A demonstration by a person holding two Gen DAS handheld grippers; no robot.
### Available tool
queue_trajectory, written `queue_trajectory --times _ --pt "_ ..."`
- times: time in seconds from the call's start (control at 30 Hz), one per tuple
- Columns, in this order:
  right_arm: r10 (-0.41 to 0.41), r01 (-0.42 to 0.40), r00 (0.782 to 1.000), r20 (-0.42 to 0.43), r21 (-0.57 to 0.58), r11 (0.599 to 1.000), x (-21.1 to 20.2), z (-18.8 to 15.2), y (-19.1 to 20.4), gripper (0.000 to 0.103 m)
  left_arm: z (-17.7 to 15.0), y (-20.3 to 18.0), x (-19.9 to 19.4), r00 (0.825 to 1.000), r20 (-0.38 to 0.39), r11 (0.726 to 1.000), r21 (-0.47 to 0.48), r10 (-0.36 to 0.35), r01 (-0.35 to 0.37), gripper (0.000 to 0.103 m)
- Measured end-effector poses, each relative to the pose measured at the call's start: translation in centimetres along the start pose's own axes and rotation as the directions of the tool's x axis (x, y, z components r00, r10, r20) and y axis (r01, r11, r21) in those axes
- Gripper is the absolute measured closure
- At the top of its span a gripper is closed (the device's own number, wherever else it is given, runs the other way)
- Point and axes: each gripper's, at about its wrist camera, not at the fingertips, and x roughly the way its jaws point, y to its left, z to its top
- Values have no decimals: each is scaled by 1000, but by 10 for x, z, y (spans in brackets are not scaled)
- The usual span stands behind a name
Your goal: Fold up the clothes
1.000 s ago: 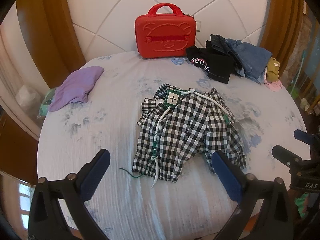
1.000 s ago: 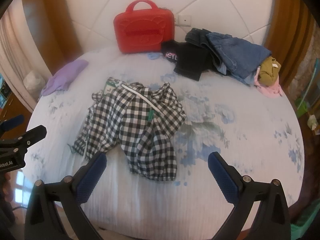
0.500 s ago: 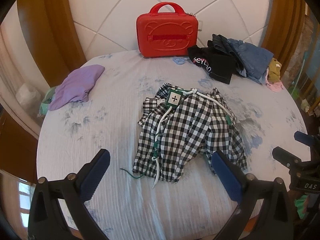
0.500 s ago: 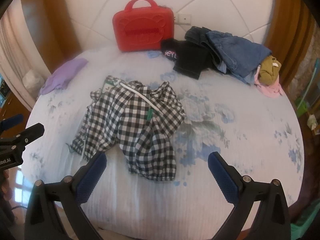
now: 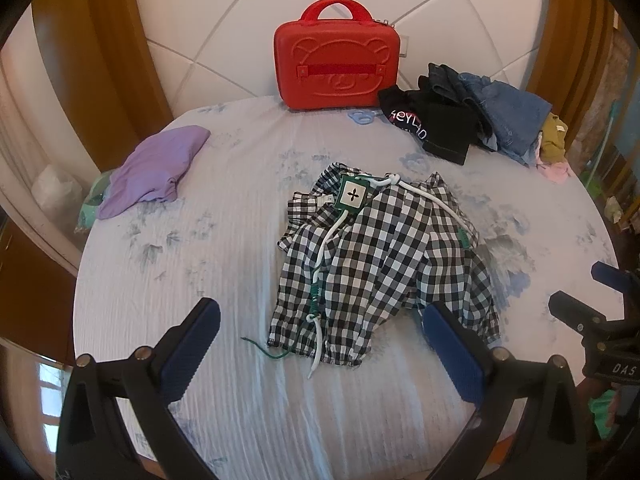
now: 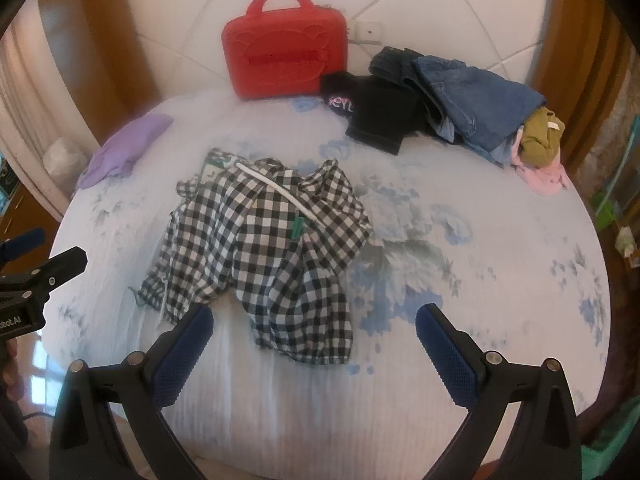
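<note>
Left tool [image 5: 320, 336] and right tool [image 6: 314, 332] are held apart, empty, above the bed [image 5: 200, 264]. Checked shirt [image 5: 376, 264] is seen crumpled mid-bed; nothing folded yet, pile [image 6: 460, 100] untouched.

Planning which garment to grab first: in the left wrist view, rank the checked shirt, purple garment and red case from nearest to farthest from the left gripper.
1. Checked shirt, just ahead of the open left gripper, centre of the bed.
2. Purple garment, farther back on the left.
3. Red case, farthest, against the headboard.
</note>
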Motion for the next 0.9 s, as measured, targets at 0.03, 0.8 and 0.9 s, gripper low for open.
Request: queue_trajectory --times 0.03,0.8,0.9 --pt "0 0 1000 -1 1 1000 0 1 0 0 0 0 1 1000 -2 1000 2 1 -1 0" --pt "102 -89 980 -173 81 993 125 -4 -2 0 19 28 199 982 -187 999 54 4 6 27" --pt "150 -131 968 -200 105 986 151 0 6 8 6 28 226 962 -274 998 54 -11 27 65"
